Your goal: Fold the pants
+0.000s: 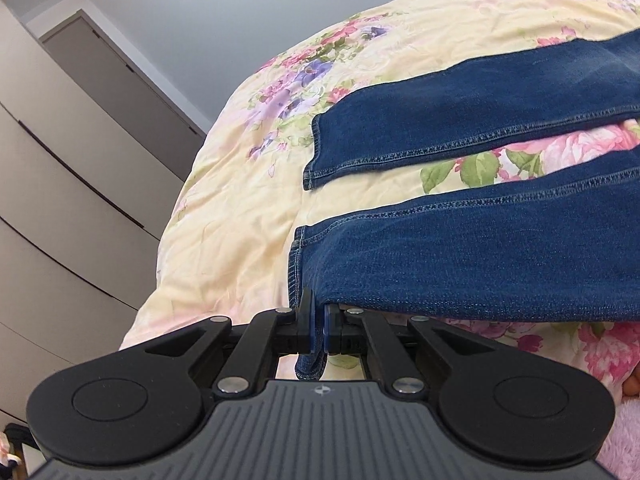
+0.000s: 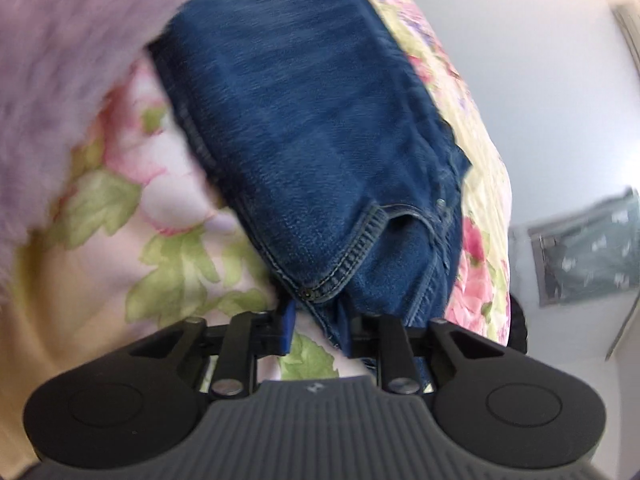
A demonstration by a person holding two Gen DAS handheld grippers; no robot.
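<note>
The right wrist view is smeared with blur, so the fine stitching and the rivet by the pocket of the jeans (image 2: 304,128) are hard to make out, and the waist end runs under the right claw (image 2: 320,330) where its right finger is hidden behind denim. Only the left blue pad (image 2: 287,330) shows clearly, standing a little apart from the cloth; whether this claw is pinching the fabric or merely has it lying across the gap, I cannot tell. A fuzzy pink-lilac sleeve (image 2: 60,80) fills the upper left of that view and covers part of the jeans' edge.

In the left wrist view the picture is sharp. The left claw (image 1: 319,330) is clamped on the outer corner of the near leg's hem (image 1: 297,264), a fold of denim squeezed between the blue pads (image 1: 311,330) and hanging down below them. That leg's edge is lifted off the bed; its upper part is cut off at the right frame edge. The far leg (image 1: 460,120) lies flat on the floral quilt (image 1: 240,208), apart from the near one with a strip of quilt between them. Pale wardrobe doors (image 1: 60,200) stand left of the bed.

Both claws point low along the bed, close to the quilt
</note>
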